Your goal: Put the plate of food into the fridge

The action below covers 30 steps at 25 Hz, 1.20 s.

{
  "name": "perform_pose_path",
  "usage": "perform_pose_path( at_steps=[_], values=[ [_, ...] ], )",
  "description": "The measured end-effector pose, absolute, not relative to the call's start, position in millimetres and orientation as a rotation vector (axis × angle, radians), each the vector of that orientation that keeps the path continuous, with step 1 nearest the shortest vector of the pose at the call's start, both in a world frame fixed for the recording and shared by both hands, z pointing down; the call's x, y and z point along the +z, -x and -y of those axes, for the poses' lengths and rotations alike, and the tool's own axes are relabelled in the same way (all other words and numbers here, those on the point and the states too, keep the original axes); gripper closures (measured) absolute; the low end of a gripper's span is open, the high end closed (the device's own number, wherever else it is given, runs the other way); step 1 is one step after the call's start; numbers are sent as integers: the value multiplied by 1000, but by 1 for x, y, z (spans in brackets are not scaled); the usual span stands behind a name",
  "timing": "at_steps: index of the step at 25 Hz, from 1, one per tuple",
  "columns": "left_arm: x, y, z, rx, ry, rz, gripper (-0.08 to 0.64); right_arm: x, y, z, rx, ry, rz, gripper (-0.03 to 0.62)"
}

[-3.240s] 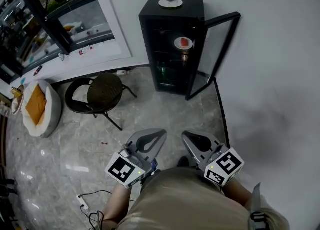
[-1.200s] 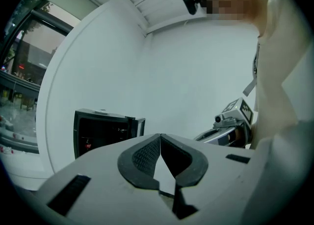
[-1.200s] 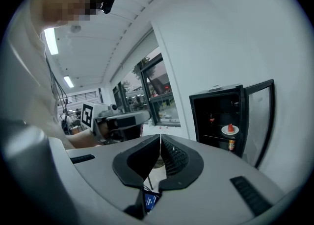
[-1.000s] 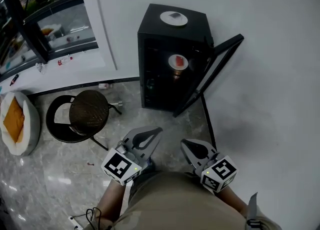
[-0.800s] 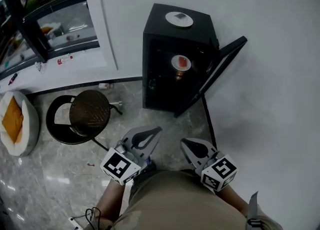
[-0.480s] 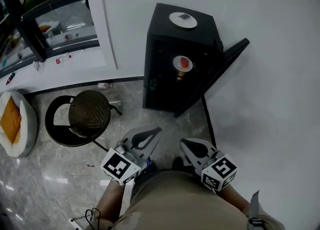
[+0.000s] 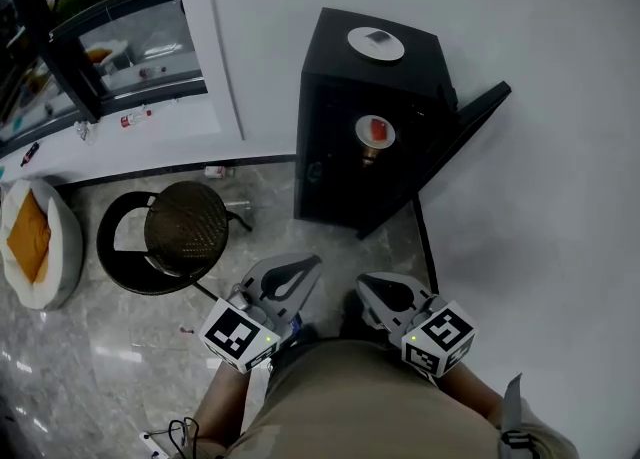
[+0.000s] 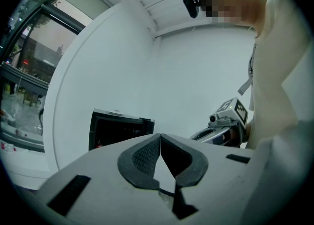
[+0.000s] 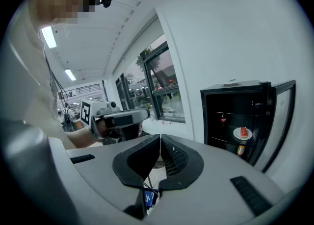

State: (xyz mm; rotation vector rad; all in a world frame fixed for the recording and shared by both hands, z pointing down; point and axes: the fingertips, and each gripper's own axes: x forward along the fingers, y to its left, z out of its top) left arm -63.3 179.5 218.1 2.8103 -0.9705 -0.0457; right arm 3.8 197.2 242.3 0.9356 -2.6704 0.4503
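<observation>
Black fridge (image 7: 410, 72) against the far white wall, its door (image 7: 462, 145) swung open to the right. Inside, on an upper shelf, the plate of food (image 7: 375, 132) — white, with a red piece on it — already set in the fridge, a small bottle (image 9: 240, 148) just below it. On top of the fridge, a second white plate (image 7: 376, 43) with a dark bit at its middle. Left gripper (image 7: 308, 267) and right gripper (image 7: 370, 285) held side by side close to the person's body, well apart from the fridge, both aimed roughly toward it. Jaws of each pressed together, tips meeting, with nothing pinched between them in either gripper view. Marker cubes at the near end of both. Left of the fridge, on the marble floor (image 7: 90, 347), a round dark chair (image 7: 180, 232); farther left, a white cushion bed (image 7: 40, 247) with an orange pillow in it. Beyond these, a low white sill (image 7: 140, 132) carrying a few small items, under a dark-framed window. At the near left edge — a thin cable (image 7: 180, 435) lying on the floor.
</observation>
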Motion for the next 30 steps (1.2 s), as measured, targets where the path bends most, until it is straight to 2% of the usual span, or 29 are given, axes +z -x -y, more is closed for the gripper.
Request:
perform_pose_path(
  at_steps=[30],
  values=[
    [214, -72, -59, 174, -2758, 1089, 549, 242, -142, -64, 665, -905, 2811, 569]
  ],
)
